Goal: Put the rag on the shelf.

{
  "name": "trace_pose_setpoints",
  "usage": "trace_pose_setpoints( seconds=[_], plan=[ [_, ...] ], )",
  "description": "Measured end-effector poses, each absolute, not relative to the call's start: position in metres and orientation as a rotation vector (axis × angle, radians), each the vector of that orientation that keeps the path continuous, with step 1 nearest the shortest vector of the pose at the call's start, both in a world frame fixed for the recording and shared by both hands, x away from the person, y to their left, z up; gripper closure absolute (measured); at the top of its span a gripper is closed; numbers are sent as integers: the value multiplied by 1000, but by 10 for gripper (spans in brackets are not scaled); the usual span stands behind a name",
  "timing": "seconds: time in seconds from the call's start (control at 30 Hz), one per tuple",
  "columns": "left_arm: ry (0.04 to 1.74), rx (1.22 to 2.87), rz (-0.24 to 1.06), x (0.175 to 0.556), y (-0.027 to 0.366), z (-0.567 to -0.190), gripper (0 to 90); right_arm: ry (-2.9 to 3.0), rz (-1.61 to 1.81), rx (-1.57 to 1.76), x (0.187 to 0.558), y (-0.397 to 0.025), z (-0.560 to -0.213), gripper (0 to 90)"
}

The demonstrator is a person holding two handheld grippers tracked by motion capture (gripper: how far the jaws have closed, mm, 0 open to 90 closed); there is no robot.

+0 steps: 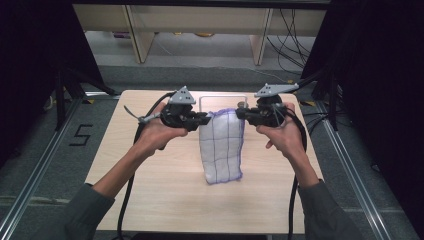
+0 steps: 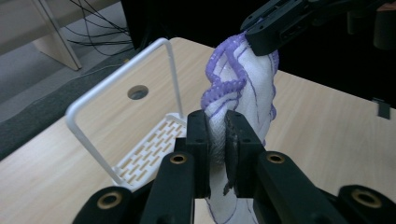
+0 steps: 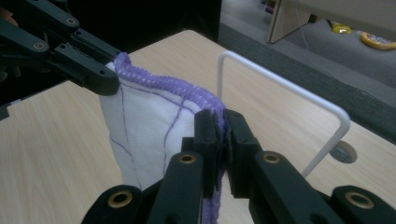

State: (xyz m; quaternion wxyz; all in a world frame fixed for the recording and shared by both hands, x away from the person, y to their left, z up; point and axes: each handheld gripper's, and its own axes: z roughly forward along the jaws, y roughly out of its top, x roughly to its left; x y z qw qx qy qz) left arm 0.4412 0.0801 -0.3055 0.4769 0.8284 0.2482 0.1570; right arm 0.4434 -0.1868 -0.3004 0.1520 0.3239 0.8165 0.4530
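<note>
A white cloth [image 1: 222, 147] with thin purple grid lines and a purple stitched hem hangs between both grippers above the table, its lower end resting on the wood. My left gripper [image 1: 206, 118] is shut on the cloth's top left corner [image 2: 218, 135]. At the top right corner [image 3: 219, 122] my right gripper [image 1: 241, 113] is shut on the hem. The hem [image 3: 163, 83] runs taut between the two. In the left gripper view the right gripper's jaws [image 2: 271, 35] pinch the far corner; in the right gripper view the left gripper's jaws [image 3: 95, 77] do the same.
A white wire rack [image 2: 140, 140] with a slotted base and a tall hoop [image 3: 285, 79] stands on the table just behind the cloth. The light wooden table [image 1: 150, 200] has a round hole [image 2: 137, 92] near its far edge. Cables and wooden furniture legs [image 1: 140, 35] lie beyond.
</note>
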Motion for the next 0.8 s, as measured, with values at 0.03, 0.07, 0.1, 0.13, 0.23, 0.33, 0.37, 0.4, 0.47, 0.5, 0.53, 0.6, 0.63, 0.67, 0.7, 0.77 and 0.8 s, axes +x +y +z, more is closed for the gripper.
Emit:
trace_pose_setpoints(
  seconds=[0.03, 0.07, 0.1, 0.13, 0.23, 0.33, 0.37, 0.4, 0.47, 0.5, 0.53, 0.6, 0.63, 0.67, 0.7, 0.77, 0.8],
  plan=[
    [606, 2033, 384, 445, 80, -301, 807, 2340, 1293, 926, 447, -187, -297, 851],
    [606, 2033, 384, 445, 80, -301, 806, 2340, 1293, 926, 447, -187, -297, 851],
    [614, 2040, 386, 449, 79, -296, 806, 2340, 1289, 936, 450, -187, -293, 851],
    [616, 2048, 390, 452, 78, -292, 807, 2342, 1275, 942, 454, -187, -289, 851],
    [637, 2040, 395, 464, 76, -279, 807, 2308, 1276, 933, 465, -186, -278, 851],
    [646, 2029, 411, 472, 75, -270, 806, 2297, 1293, 950, 473, -187, -268, 851],
    [646, 2029, 411, 472, 75, -270, 806, 2298, 1289, 942, 476, -188, -265, 851],
    [654, 2022, 414, 474, 75, -268, 806, 2298, 1289, 942, 476, -188, -265, 851],
    [657, 2021, 442, 482, 74, -261, 806, 2270, 1296, 953, 484, -187, -257, 851],
    [665, 2016, 448, 485, 74, -258, 806, 2272, 1288, 959, 486, -187, -254, 851],
    [672, 2011, 451, 489, 74, -256, 806, 2264, 1296, 961, 489, -186, -251, 851],
    [681, 2000, 448, 494, 73, -252, 804, 2255, 1305, 967, 494, -186, -247, 851],
    [682, 1996, 451, 496, 73, -250, 804, 2246, 1304, 971, 497, -185, -245, 851],
    [682, 1996, 451, 496, 73, -250, 804, 2246, 1304, 971, 497, -185, -245, 851],
    [692, 1987, 456, 502, 72, -246, 804, 2243, 1306, 981, 503, -186, -241, 851],
    [704, 1983, 452, 508, 70, -244, 805, 2236, 1307, 1001, 507, -188, -238, 851],
    [704, 1983, 452, 508, 70, -244, 804, 2236, 1307, 1001, 507, -188, -238, 851]
  ],
)
